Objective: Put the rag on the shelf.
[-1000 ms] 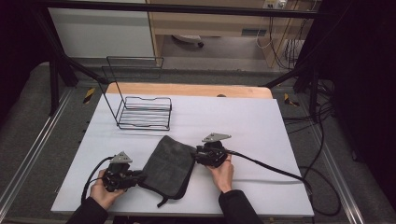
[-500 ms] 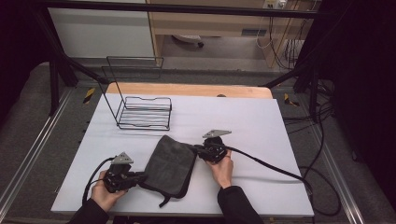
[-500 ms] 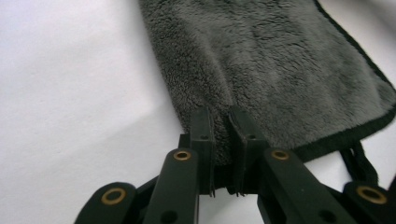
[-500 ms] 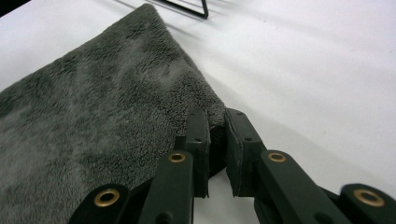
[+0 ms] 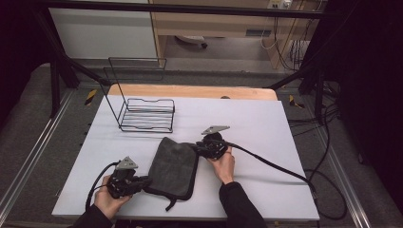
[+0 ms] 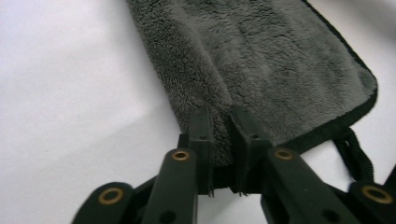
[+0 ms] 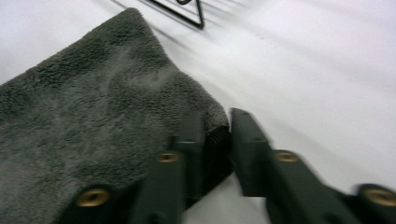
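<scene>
A white surface (image 5: 266, 137) holds a grey towel (image 5: 173, 166) and wire rack (image 5: 145, 114). Left tongs (image 5: 142, 182) and right tongs (image 5: 198, 148), both just reopening, pinch towel corners. Dark room, cables around.

A plain dark grey towel (image 5: 173, 166) with black edging lies on the white table (image 5: 266, 123) near a black wire rack (image 5: 145, 114).

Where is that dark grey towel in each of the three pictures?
High view: the towel lies near the table's front edge, between the left gripper and right gripper.
Left gripper view: it spreads across the upper right, one edge between the jaws.
Right gripper view: it covers the left half, one corner between the jaws.
Shared landmark: the white table.
</scene>
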{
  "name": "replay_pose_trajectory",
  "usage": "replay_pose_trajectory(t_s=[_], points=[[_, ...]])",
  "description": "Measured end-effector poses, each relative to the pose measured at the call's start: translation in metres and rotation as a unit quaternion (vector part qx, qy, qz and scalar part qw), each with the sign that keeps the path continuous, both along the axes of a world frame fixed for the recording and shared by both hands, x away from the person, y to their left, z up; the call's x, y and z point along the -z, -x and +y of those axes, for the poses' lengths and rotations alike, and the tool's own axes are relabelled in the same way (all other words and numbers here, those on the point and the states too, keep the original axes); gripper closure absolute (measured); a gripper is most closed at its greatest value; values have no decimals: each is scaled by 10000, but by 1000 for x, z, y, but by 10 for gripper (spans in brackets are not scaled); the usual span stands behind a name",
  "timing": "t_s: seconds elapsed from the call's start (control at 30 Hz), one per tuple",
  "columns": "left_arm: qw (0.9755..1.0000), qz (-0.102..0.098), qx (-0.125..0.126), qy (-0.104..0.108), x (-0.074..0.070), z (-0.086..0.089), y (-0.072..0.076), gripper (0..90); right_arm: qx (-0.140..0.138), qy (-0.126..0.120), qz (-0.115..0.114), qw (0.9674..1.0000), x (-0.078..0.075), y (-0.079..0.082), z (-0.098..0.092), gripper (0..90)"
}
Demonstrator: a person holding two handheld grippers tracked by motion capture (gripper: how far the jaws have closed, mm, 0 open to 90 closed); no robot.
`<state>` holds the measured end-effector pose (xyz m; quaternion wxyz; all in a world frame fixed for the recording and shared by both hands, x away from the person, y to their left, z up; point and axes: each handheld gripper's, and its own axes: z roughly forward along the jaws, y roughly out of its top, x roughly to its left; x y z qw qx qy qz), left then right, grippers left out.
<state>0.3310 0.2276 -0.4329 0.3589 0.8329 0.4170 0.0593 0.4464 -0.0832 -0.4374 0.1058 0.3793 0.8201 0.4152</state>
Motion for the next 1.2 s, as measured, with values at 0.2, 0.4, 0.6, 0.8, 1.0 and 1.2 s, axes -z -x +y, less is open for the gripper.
replay_pose_trajectory(t_s=[0.2,0.4,0.6,0.8,1.0,1.2], points=[[9999,-116,-90,13,-2,7,-2,577,-141,-219,-112,9996,-13,27,-6,412],[10000,71,-47,-19,3,9,-4,531,-415,-200,111,9989,-3,71,-1,325],[9992,363,38,141,8,7,-4,590,-416,-117,318,9986,13,89,3,399],[9985,498,-35,226,8,5,-4,685,-349,-392,660,9964,19,99,5,548],[9985,467,-83,274,6,4,-1,808,-292,-459,623,9966,22,99,7,743],[9981,478,-170,337,4,4,3,828,-385,-485,633,9961,20,90,7,822]])
